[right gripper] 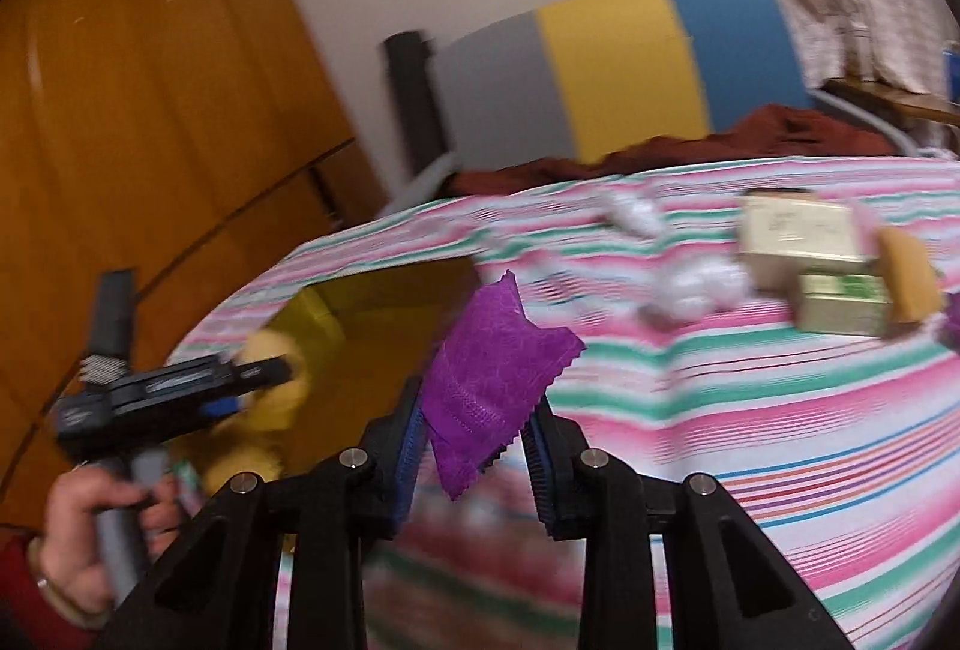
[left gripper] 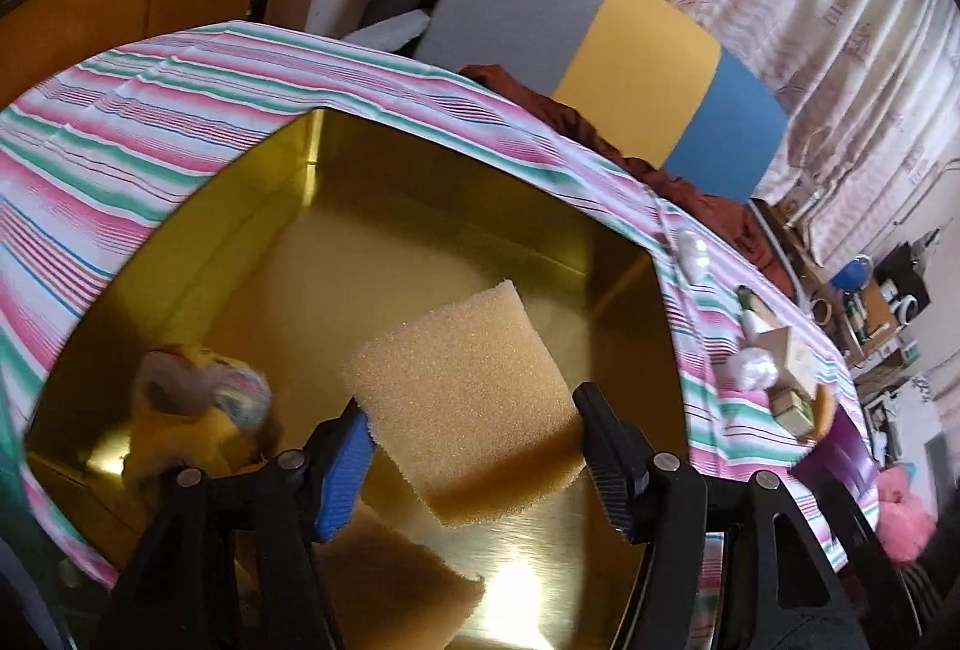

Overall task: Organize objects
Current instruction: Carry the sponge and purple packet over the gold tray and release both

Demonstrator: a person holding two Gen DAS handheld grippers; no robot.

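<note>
Two claws, left (left gripper: 474, 446) gripping sponge (left gripper: 462, 404), right (right gripper: 474, 446) pinching purple packet (right gripper: 492, 380)

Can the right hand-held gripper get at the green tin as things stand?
Probably not yet. The right hand-held gripper is shut on a purple packet, so its jaws are taken. The green tin lies uncovered on the striped cloth, with nothing across the path between; the packet must go first.

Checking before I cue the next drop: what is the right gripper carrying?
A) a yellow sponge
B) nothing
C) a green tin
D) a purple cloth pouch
D: in the right wrist view the right gripper is shut on the purple cloth pouch; the sponge is with the left gripper, over the gold tray.
</note>
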